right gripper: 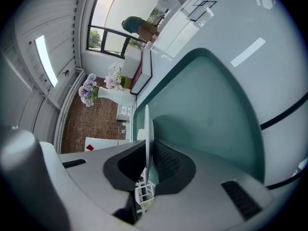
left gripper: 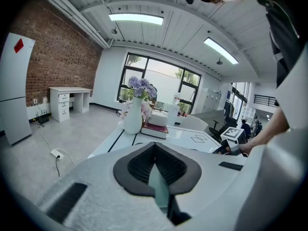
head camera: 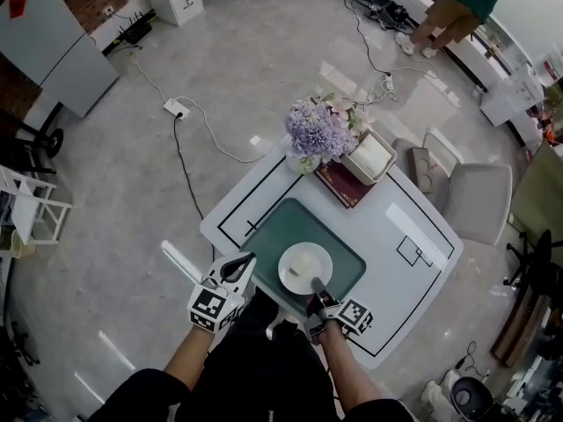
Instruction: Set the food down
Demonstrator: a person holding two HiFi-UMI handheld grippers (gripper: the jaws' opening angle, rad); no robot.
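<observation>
Head view first, says the spotter: the white plate sits over the middle of the green mat on the desk, with the pale block of food on top. The right hand-held gripper has it by the near rim only.

The checker answers: right gripper view agrees. The right hand-held gripper is pinching the plate's rim, which shows edge-on between the pads, with the mat right behind it. Whether the plate's base already touches the mat cannot be told from either view.

Spotter: and the other one?

Checker: the left hand-held gripper hovers at the mat's near left edge, beside the plate but not touching it. Left gripper view shows its jaws pressed together on nothing.

Spotter: so what could go wrong?

Checker: the plate hangs from one rim with no support on the far side. If the jaws let go before the base lies flat, it would probably drop and rock, and the food could slide off. A twist of the wrist would tip it the same way. Drawing back before the pads clear the rim might drag the plate across the mat.

Spotter: the vase of flowers and the book?

Checker: well apart at the far corner, so little risk there.
</observation>
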